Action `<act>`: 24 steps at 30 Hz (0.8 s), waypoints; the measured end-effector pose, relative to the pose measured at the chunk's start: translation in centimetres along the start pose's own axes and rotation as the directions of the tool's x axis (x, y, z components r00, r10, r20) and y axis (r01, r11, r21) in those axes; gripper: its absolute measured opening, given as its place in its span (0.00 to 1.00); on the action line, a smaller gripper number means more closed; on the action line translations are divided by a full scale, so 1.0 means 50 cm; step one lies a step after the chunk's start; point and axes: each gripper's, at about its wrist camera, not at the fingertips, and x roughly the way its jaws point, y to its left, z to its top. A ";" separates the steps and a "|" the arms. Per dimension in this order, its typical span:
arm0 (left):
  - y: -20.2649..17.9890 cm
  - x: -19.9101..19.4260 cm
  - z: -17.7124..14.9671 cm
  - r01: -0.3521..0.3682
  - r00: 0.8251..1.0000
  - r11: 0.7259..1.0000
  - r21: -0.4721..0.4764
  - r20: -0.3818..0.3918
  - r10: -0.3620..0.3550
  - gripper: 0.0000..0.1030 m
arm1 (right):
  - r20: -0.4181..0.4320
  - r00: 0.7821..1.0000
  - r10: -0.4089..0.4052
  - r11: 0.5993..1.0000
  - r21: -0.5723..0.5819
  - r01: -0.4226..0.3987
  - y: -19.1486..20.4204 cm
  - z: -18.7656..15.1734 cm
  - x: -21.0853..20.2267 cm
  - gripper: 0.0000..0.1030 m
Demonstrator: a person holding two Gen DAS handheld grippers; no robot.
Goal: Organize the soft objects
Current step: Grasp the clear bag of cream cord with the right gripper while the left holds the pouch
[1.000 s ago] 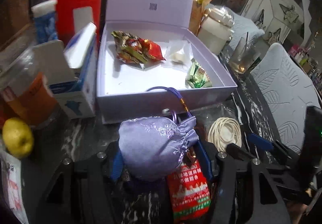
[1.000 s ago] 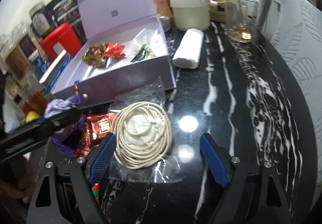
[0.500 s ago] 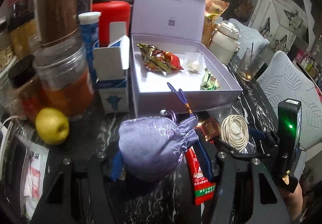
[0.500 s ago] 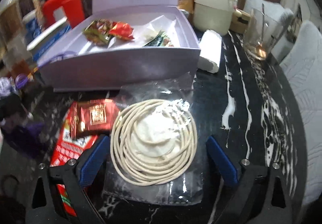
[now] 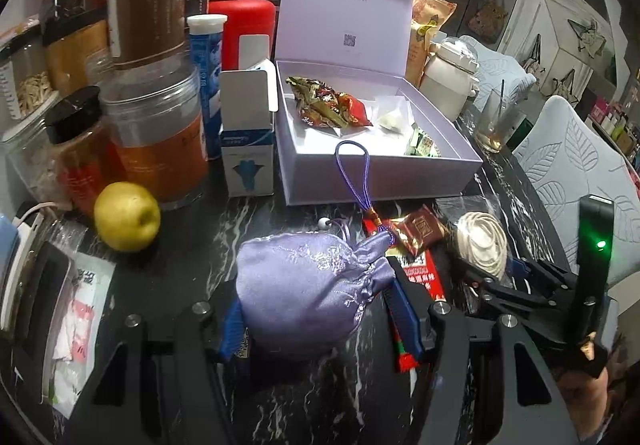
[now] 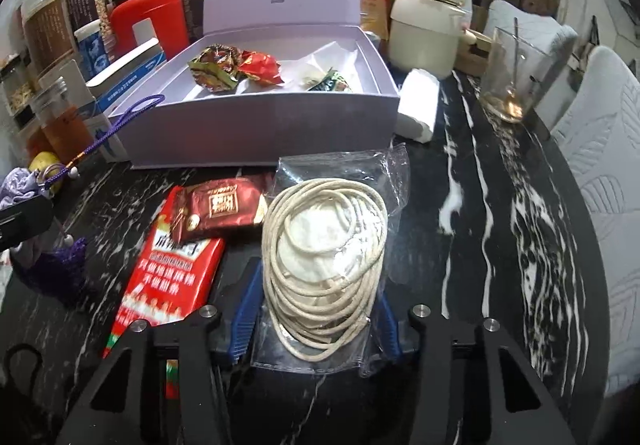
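Note:
A lavender satin drawstring pouch [image 5: 308,293] sits between the blue pads of my left gripper [image 5: 318,321], which is shut on it; its purple cord loops up toward the open lavender box [image 5: 380,181]. In the right wrist view a coil of cream cord in a clear plastic bag [image 6: 324,265] lies between the pads of my right gripper [image 6: 316,315]. Those jaws are closing and the pads press the bag's sides, squeezing the coil narrow. Left of it lie a red packet [image 6: 172,269] and a brown chocolate packet [image 6: 220,209]. The box [image 6: 260,133] holds several wrapped snacks.
Jars [image 5: 156,141], a small white-and-blue carton [image 5: 248,149] and a yellow apple [image 5: 127,216] crowd the left of the black marble table. A white roll [image 6: 418,105], a cream pot [image 6: 424,25] and a glass [image 6: 512,77] stand right of the box. Grey chairs line the right edge.
The right gripper's jaws came together on the bagged cord, squeezing the round coil into a narrow oval. The left gripper drew back from the box with the pouch still in it.

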 end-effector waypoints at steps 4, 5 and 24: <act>0.000 -0.012 -0.016 0.008 1.000 1.000 0.006 -0.002 -0.008 0.59 | 0.000 0.999 0.039 0.998 0.056 -0.039 -0.007 -0.024 -0.024 0.49; -0.001 -0.016 -0.020 0.011 1.000 1.000 0.010 0.000 -0.011 0.59 | 0.000 0.999 0.035 0.998 0.058 -0.035 -0.007 -0.028 -0.029 0.49; -0.014 -0.115 -0.079 0.014 0.999 0.998 0.059 0.048 -0.017 0.59 | 0.059 0.991 0.117 0.986 0.112 -0.123 0.055 -0.154 -0.176 0.49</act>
